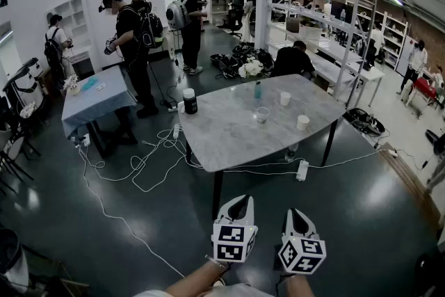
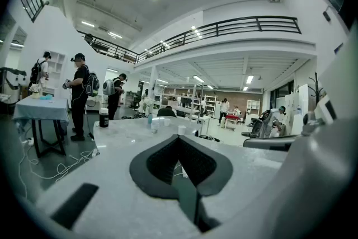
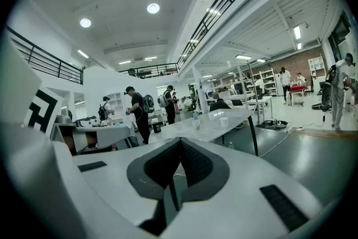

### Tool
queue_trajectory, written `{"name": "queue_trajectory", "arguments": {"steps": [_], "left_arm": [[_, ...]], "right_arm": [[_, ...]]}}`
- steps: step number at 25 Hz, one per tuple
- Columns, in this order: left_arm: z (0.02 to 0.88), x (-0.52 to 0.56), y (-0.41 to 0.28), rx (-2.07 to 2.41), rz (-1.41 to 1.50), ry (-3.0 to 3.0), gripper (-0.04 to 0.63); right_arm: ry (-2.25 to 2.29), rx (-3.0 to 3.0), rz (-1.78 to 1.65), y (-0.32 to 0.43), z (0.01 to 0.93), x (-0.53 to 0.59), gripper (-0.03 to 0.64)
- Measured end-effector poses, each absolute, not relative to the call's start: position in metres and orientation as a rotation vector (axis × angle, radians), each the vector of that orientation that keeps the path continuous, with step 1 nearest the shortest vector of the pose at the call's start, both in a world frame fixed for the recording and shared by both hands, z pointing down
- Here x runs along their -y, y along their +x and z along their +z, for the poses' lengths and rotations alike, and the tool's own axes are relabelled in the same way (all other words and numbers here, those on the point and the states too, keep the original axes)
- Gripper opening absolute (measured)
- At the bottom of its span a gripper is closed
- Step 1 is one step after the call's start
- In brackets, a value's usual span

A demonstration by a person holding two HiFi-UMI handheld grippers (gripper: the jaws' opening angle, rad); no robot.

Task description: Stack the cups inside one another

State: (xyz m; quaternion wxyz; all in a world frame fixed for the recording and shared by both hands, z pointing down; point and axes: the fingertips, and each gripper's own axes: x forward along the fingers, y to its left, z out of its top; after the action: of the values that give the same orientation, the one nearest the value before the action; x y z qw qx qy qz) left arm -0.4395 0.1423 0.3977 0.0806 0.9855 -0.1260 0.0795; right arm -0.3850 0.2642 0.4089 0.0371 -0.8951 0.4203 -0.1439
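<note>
Three cups stand apart on the marble table (image 1: 229,139): a white cup (image 1: 285,99) toward the back, a clear cup (image 1: 262,115) in the middle and a white cup (image 1: 302,122) near the right edge. Both grippers hover over the floor, short of the table's near end. My left gripper (image 1: 240,200) is shut with nothing in it, and so is my right gripper (image 1: 294,214). In the left gripper view the shut jaws (image 2: 179,139) point at the table, with a white cup (image 2: 182,130) just past them. The right gripper (image 3: 180,140) faces the table from further off, where a white cup (image 3: 224,121) shows.
A black canister with a white lid (image 1: 189,101) and a blue bottle (image 1: 258,90) also stand on the table. White cables (image 1: 139,170) trail over the dark floor at the left. A smaller table with a blue cloth (image 1: 94,97) and several people stand beyond.
</note>
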Motion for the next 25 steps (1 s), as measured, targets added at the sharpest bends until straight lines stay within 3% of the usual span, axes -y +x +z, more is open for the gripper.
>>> {"name": "queue_trajectory", "arguments": {"steps": [25], "left_arm": [[0.421, -0.081, -0.457, 0.277, 0.304, 2.966, -0.006]], "right_arm": [[-2.772, -1.181, -0.493, -0.392, 0.430, -0.218, 0.008]]}}
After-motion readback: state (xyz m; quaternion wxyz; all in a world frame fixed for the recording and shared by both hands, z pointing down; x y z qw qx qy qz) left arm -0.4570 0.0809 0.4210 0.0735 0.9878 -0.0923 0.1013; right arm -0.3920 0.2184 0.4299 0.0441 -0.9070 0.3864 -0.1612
